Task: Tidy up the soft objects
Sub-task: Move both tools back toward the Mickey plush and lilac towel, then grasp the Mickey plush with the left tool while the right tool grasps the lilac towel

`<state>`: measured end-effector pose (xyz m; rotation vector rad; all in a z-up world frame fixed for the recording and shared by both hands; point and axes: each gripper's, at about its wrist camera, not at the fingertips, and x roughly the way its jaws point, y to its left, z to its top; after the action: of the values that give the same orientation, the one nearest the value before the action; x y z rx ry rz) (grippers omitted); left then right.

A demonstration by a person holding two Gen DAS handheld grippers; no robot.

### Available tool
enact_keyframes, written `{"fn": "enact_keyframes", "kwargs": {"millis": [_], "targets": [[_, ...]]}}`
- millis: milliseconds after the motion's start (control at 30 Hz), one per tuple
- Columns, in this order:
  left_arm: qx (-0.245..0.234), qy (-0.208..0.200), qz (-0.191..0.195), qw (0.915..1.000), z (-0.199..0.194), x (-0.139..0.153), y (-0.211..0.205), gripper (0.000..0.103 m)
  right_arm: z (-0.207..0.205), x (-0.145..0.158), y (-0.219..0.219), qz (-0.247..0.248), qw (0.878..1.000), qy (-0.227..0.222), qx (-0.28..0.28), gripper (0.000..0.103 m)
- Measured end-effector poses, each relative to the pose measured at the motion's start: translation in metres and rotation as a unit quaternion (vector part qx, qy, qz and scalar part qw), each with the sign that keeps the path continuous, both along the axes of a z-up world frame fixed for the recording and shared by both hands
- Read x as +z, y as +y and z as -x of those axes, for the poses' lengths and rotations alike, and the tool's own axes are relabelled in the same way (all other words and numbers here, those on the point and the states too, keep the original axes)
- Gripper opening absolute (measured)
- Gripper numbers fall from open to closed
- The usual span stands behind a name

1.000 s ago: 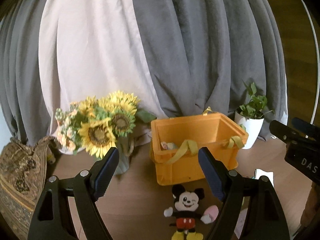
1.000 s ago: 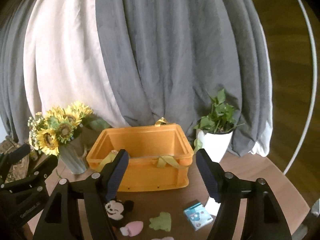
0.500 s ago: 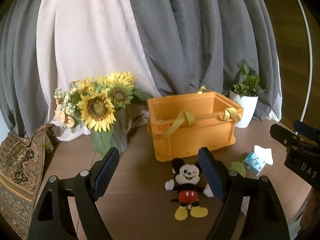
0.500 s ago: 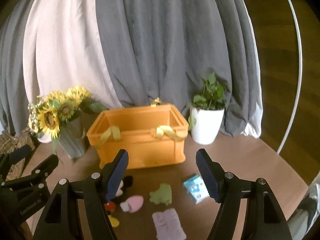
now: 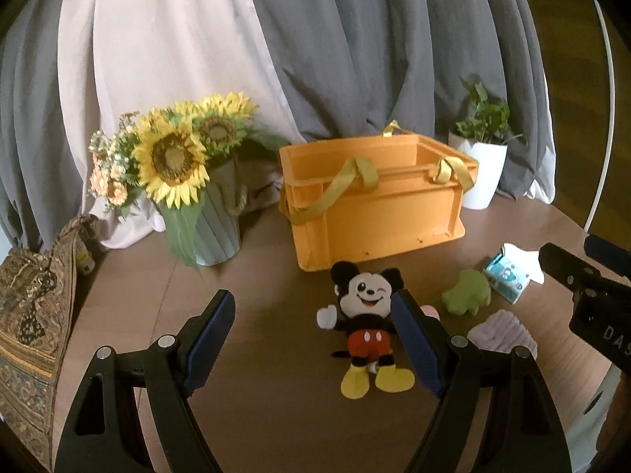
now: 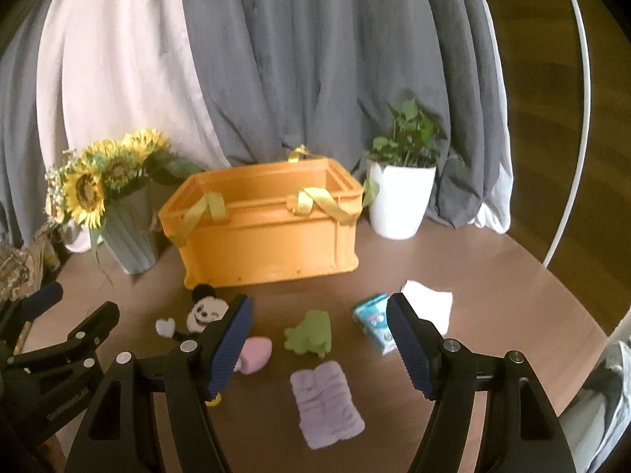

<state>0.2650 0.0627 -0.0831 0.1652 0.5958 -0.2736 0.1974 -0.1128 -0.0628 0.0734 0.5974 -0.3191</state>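
Note:
A Mickey Mouse plush point(image 5: 364, 325) lies face up on the brown table in front of the orange crate point(image 5: 378, 205). My left gripper point(image 5: 313, 341) is open and empty, its right finger beside the plush. My right gripper point(image 6: 319, 341) is open and empty above a green soft toy point(image 6: 309, 333), a folded lilac cloth point(image 6: 325, 402) and a pink soft piece point(image 6: 256, 352). The plush point(image 6: 205, 313) and the crate point(image 6: 268, 228) also show in the right wrist view. A small blue tissue pack point(image 6: 374, 321) lies by the right finger.
A sunflower vase point(image 5: 205, 213) stands left of the crate, a white potted plant point(image 6: 400, 201) to its right. A white tissue point(image 6: 428, 301) lies near the pack. A patterned fabric bag point(image 5: 31, 315) sits at the far left. Grey and white curtains hang behind.
Both grippers have pulled back and tilted down, so the crate looks farther and more of the table shows. The cloth, green toy and pink piece came fully into view. Both jaws stayed open.

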Motion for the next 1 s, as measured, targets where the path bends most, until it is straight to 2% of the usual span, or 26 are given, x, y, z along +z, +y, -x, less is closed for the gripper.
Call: {"fn": "enact_keyframes", "kwargs": {"millis": [600,1000], "targets": [[-0.016,0.06,-0.022,0.9978,-0.011,-0.053,-0.01,0.081,-0.005,-0.066,-0.003,-0.029,0.996,0.082,-0.005,0.071],[-0.035,0.083,-0.026,0.9956,-0.03,-0.08,-0.028,0.081,-0.013,-0.092,-0.012,-0.042,0.994,0.102,-0.015,0.071]]}}
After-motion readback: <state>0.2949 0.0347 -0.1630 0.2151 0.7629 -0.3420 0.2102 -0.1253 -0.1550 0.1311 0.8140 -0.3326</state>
